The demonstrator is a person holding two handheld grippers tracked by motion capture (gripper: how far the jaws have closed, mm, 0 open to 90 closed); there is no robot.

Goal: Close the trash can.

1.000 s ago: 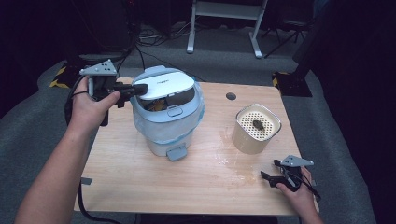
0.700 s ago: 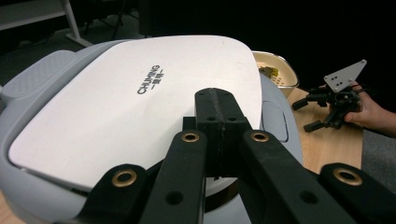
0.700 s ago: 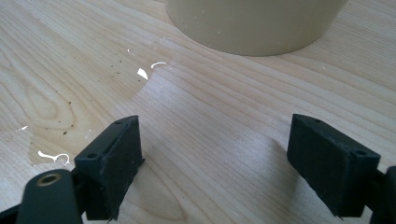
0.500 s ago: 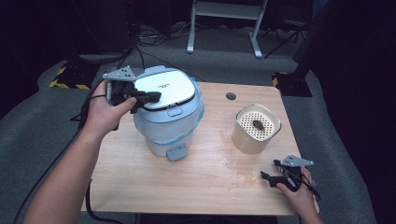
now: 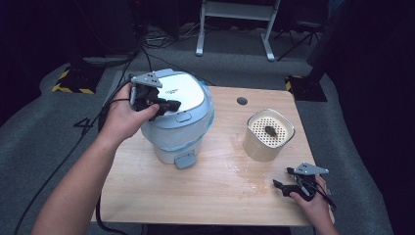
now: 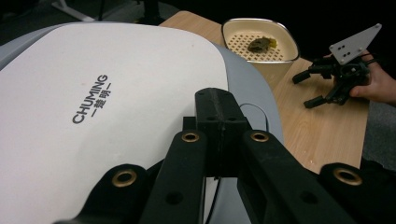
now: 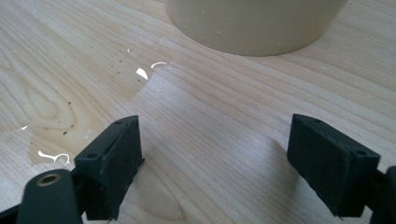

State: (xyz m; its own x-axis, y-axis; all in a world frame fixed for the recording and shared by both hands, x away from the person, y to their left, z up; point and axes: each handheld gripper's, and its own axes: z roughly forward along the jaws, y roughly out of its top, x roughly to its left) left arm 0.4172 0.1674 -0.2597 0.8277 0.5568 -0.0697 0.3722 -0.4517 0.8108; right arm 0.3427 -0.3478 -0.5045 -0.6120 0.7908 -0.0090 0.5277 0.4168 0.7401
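Note:
A pale blue cooker (image 5: pixel 178 132) with a white lid (image 5: pixel 183 93) stands on the left half of the wooden table (image 5: pixel 215 196). The lid lies flat and closed and bears dark lettering (image 6: pixel 91 99). My left gripper (image 5: pixel 172 104) is shut with nothing between its jaws, and its tips (image 6: pixel 219 100) rest on the lid's near-left part. My right gripper (image 5: pixel 284 180) hangs open just above the table at the front right, empty (image 7: pixel 215 163). It faces a cream container (image 7: pixel 252 23).
The cream container (image 5: pixel 269 134) holds a perforated insert with a dark scrap (image 5: pixel 269 130) on it. A wet patch (image 7: pixel 70 107) with specks lies on the wood between cooker and container. A round hole (image 5: pixel 242 101) sits near the table's back edge. Cables trail off the left side.
The cooker's lid was tilted up and has come down flat. My left gripper moved right with it across the top. The right gripper stayed put.

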